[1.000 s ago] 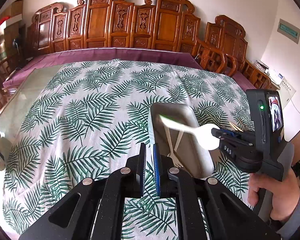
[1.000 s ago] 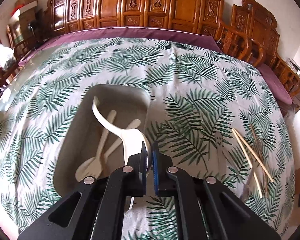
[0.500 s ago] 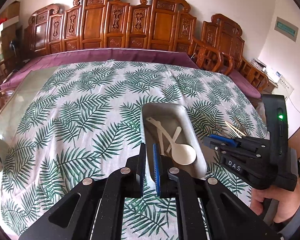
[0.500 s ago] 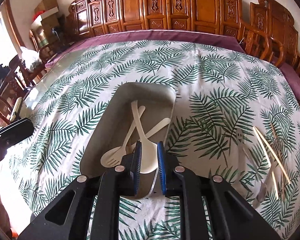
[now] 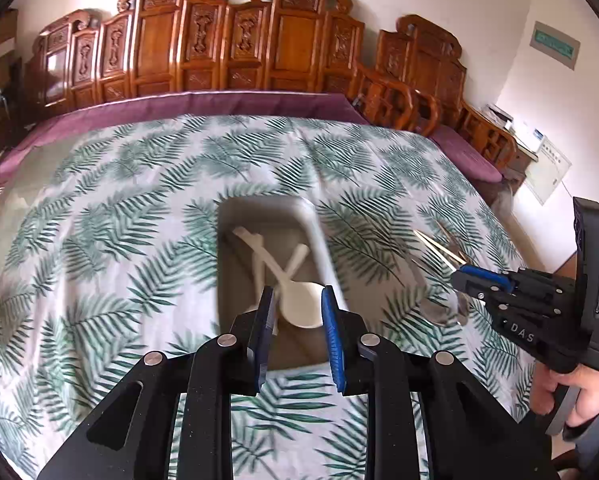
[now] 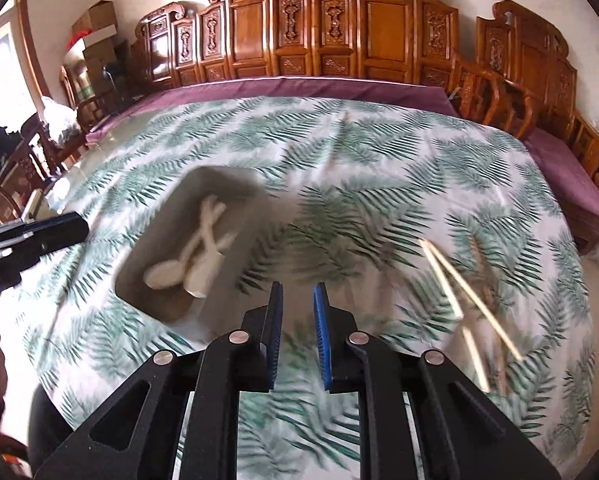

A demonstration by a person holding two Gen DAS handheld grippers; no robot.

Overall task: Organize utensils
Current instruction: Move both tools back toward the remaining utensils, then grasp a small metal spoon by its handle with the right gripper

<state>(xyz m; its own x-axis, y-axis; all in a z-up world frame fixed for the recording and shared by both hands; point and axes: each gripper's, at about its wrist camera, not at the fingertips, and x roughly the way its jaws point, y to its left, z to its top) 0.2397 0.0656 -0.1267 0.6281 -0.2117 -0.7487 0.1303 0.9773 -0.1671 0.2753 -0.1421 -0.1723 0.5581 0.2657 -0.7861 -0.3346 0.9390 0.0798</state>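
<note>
1. Left wrist view: the left hand-held gripper (image 5: 297, 304) hangs spread and empty over the grey tray (image 5: 227, 256) on the desk (image 5: 99, 220), under a palm-leaf cloth (image 5: 147, 288).
2. White spoons and a fork (image 5: 295, 300) lie crossed inside the tray.
3. At 3 o'clock lie chopsticks (image 5: 439, 246); the right hand-held gripper (image 6: 296, 304) is spread, empty.
4. Carved wooden chairs (image 5: 235, 48) line the 12 o'clock wall.

Home dining room: carved wooden chairs (image 5: 235, 40), leaf-print tablecloth (image 5: 119, 220).
</note>
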